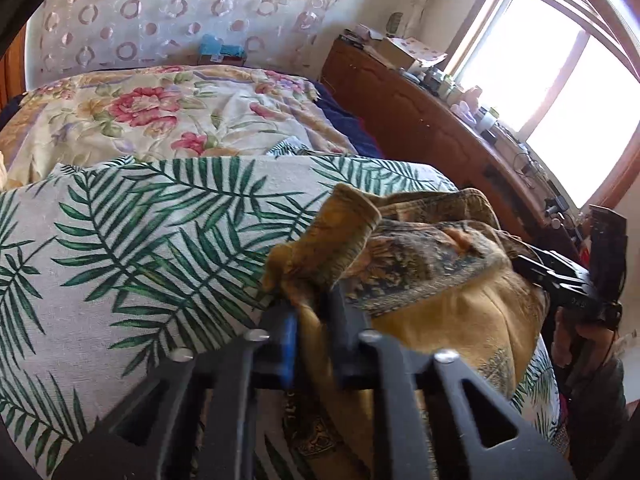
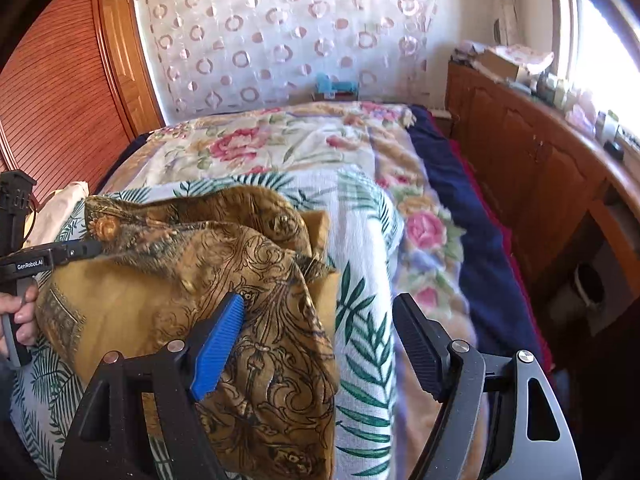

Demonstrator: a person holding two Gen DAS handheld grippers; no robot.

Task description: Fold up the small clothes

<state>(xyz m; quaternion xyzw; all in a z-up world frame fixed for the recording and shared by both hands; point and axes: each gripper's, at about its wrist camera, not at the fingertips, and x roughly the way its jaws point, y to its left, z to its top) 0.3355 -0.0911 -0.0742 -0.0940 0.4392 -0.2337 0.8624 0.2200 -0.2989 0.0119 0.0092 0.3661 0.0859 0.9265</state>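
Observation:
A mustard garment (image 1: 432,264) with a dark ornamental print lies crumpled on a palm-leaf cloth (image 1: 140,248) spread over the bed. My left gripper (image 1: 314,300) is shut on a bunched edge of the garment, which rises in a fold between its fingers. In the right wrist view the same garment (image 2: 248,264) fills the lower left, and the left gripper (image 2: 90,249) pinches its far edge. My right gripper (image 2: 320,316) stands open. Its blue pad (image 2: 220,340) rests against the garment's near corner, and the other finger (image 2: 420,348) hangs over the palm-leaf cloth (image 2: 360,320).
A floral quilt (image 2: 288,144) and a navy blanket (image 2: 460,200) cover the bed behind. A wooden cabinet (image 2: 540,168) with clutter on top runs along the right under a bright window. A slatted wooden wardrobe (image 2: 60,92) stands left. A hand (image 2: 22,312) holds the left gripper's handle.

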